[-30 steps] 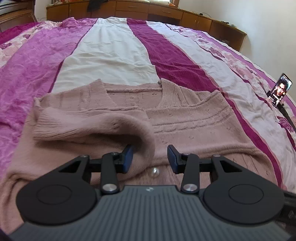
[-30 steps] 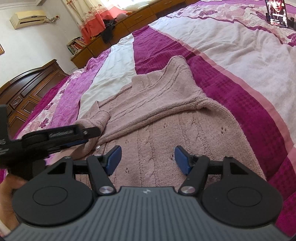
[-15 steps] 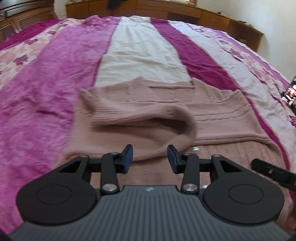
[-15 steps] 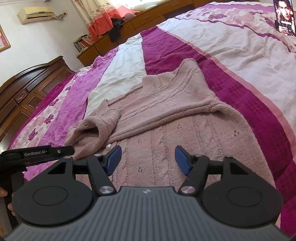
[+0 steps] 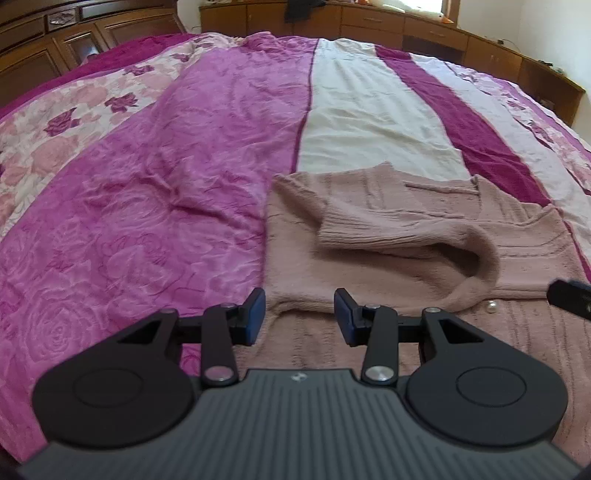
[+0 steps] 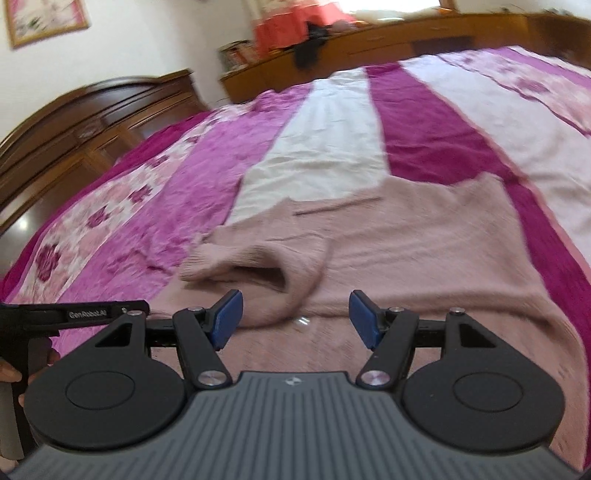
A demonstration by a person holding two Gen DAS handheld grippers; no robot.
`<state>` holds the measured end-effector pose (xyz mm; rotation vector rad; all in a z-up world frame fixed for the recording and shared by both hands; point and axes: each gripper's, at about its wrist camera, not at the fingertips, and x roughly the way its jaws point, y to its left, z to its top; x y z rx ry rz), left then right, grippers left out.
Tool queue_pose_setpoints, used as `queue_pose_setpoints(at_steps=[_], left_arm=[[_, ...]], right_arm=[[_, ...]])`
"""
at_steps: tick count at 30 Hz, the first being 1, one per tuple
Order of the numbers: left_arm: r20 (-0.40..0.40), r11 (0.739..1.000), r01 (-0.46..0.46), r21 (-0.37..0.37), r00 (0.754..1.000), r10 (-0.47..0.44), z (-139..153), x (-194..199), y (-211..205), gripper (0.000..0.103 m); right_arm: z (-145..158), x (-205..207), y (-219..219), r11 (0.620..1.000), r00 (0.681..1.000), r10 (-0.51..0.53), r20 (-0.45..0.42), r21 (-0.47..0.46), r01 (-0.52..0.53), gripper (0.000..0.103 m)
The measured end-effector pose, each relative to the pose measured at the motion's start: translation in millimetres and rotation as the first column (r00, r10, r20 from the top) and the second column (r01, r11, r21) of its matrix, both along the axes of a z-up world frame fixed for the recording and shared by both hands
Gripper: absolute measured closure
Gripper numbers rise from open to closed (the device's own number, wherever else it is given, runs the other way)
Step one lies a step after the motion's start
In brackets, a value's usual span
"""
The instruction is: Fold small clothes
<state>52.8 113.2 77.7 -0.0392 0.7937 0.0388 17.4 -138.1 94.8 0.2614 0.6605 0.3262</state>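
- A dusty-pink knitted cardigan (image 5: 424,236) lies spread flat on a bed covered by a striped bedspread in magenta, cream and rose-print bands (image 5: 155,192).
- The cardigan sits on the right half of the left wrist view, its far edge crossing the cream stripe.
- One ribbed sleeve (image 5: 399,236) is folded inward across the cardigan's body, with the cuff opening gaping toward the right.
- A small pearl-like button (image 5: 491,306) shows on the cardigan front, just near of the folded sleeve.
- The left gripper (image 5: 299,317) hovers over the cardigan's near left edge; its blue-padded fingers (image 5: 255,314) stand wide apart with nothing between them.
- The right gripper (image 6: 295,319) is over the cardigan's near part, just near of the folded sleeve, blue pads spread wide and empty.
- The right wrist view is motion-blurred, so whether its pads touch the knit is hard to tell.
- In that view the left gripper's black body shows at the left edge, held by a hand (image 6: 11,373).
- A dark wooden headboard (image 6: 85,125) stands at the far left, and low wooden cabinets (image 5: 424,29) line the far wall.
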Motion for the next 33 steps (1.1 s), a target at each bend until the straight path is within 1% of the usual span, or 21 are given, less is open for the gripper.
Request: queue_pose_setpoints(at_steps=[5, 10, 15, 18, 20, 24, 26, 27, 28, 29, 31, 33], left_arm=[[-0.014, 1.0, -0.025, -0.001, 1.0, 0.025, -6, 2, 12, 0.06], [-0.021, 0.999, -0.038, -0.002, 0.999, 0.038, -12, 2, 19, 0.06], [-0.025, 0.999, -0.05, -0.018, 0.998, 0.049, -16, 3, 26, 0.06], [-0.024, 0.998, -0.054, -0.026, 0.998, 0.054, -18, 3, 30, 0.06], [-0.026, 0.998, -0.06, -0.028, 0.998, 0.059, -19, 4, 32, 0.06], [-0.026, 0.997, -0.069, -0.032, 0.997, 0.068, -19, 4, 35, 0.06], [-0.025, 0.997, -0.07, -0.033, 0.997, 0.069, -19, 3, 36, 0.06], [-0.024, 0.997, -0.07, -0.034, 0.997, 0.069, -19, 4, 36, 0.06], [-0.023, 0.997, -0.068, -0.035, 0.997, 0.068, -19, 4, 35, 0.06], [-0.022, 0.997, -0.066, -0.035, 0.998, 0.065, -19, 4, 34, 0.06], [-0.021, 0.998, -0.06, -0.034, 0.998, 0.059, -19, 4, 32, 0.06], [-0.019, 0.998, -0.054, -0.031, 0.998, 0.053, -19, 4, 30, 0.06]], right_arm=[[10, 24, 41, 0.992, 0.994, 0.105, 0.033, -0.07, -0.102, 0.032], [10, 49, 81, 0.969, 0.979, 0.2, 0.043, -0.158, -0.191, 0.032], [0, 72, 119, 0.925, 0.957, 0.289, 0.037, -0.268, -0.269, 0.032], [-10, 83, 142, 0.882, 0.938, 0.345, 0.022, -0.351, -0.315, 0.032], [-17, 90, 153, 0.859, 0.931, 0.365, 0.012, -0.39, -0.332, 0.032], [-30, 103, 164, 0.837, 0.926, 0.378, -0.01, -0.424, -0.346, 0.032], [-35, 107, 166, 0.829, 0.928, 0.372, -0.012, -0.445, -0.338, 0.034], [-37, 108, 166, 0.826, 0.93, 0.369, -0.01, -0.454, -0.333, 0.04], [-38, 110, 166, 0.825, 0.93, 0.367, -0.007, -0.46, -0.329, 0.053], [-38, 111, 165, 0.827, 0.932, 0.363, -0.005, -0.459, -0.324, 0.059], [-37, 114, 159, 0.843, 0.938, 0.346, 0.005, -0.44, -0.309, 0.08], [-30, 115, 150, 0.869, 0.944, 0.33, 0.027, -0.4, -0.292, 0.085]])
